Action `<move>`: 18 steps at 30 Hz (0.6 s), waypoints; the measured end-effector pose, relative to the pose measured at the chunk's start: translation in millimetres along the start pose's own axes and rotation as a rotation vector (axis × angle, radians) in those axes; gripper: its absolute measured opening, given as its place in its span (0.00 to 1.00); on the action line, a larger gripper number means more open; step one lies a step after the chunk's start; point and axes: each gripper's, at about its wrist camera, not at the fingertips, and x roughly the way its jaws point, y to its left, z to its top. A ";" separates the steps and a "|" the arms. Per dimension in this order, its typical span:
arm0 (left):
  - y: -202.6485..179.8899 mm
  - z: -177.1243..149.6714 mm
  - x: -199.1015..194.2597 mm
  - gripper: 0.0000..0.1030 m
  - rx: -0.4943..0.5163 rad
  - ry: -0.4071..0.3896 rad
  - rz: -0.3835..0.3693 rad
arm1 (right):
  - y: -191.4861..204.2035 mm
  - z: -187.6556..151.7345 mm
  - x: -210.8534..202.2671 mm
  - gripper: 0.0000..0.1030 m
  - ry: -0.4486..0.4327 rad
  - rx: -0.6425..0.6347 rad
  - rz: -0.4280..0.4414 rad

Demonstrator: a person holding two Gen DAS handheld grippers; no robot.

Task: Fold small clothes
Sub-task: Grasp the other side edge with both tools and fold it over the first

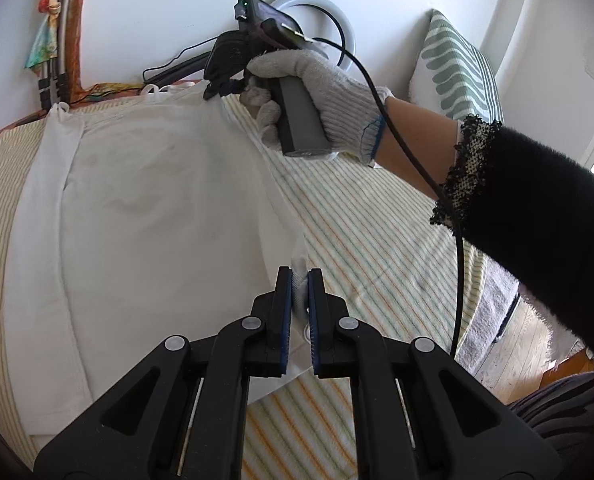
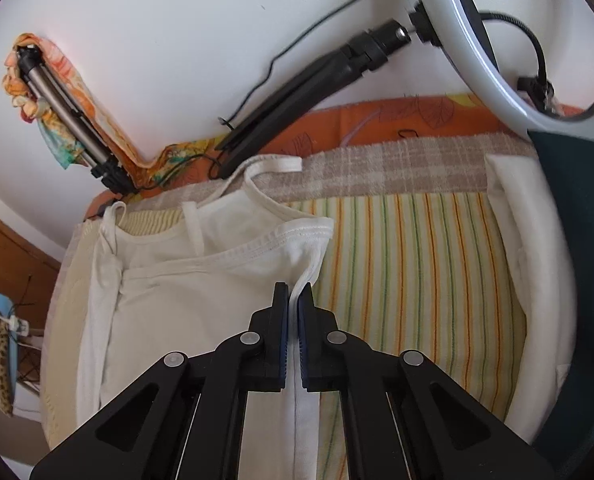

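Observation:
A white sleeveless top point(image 1: 157, 200) lies spread on a striped cloth point(image 1: 377, 240) over a bed. My left gripper point(image 1: 299, 280) is shut on the top's near right edge, with white fabric bunched between its blue pads. My right gripper point(image 2: 293, 292) is shut on the top's point(image 2: 177, 288) right side edge just below the armhole; the hem strip runs back between its fingers. In the left wrist view a gloved hand point(image 1: 321, 92) holds the right gripper point(image 1: 213, 90) at the top's far corner. The shoulder straps point(image 2: 273, 168) lie toward the wall.
A white ring light point(image 2: 509, 92) on a black stand point(image 2: 297, 92) leans on the wall behind the bed. A tripod wrapped in a colourful scarf point(image 2: 57, 108) stands at the left. A green patterned pillow point(image 1: 457, 68), a folded white piece point(image 2: 537, 260) and dark green cloth point(image 2: 581, 240) lie to the right.

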 end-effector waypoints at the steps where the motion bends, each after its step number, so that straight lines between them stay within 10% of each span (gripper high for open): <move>1: 2.7 -2.8 -5.4 0.06 -0.007 -0.008 0.001 | 7.7 2.1 -1.3 0.03 -0.005 -0.015 -0.001; 18: 66.2 -42.1 -36.0 0.06 -0.225 -0.024 0.019 | 151.8 2.7 32.5 0.02 0.018 -0.306 -0.070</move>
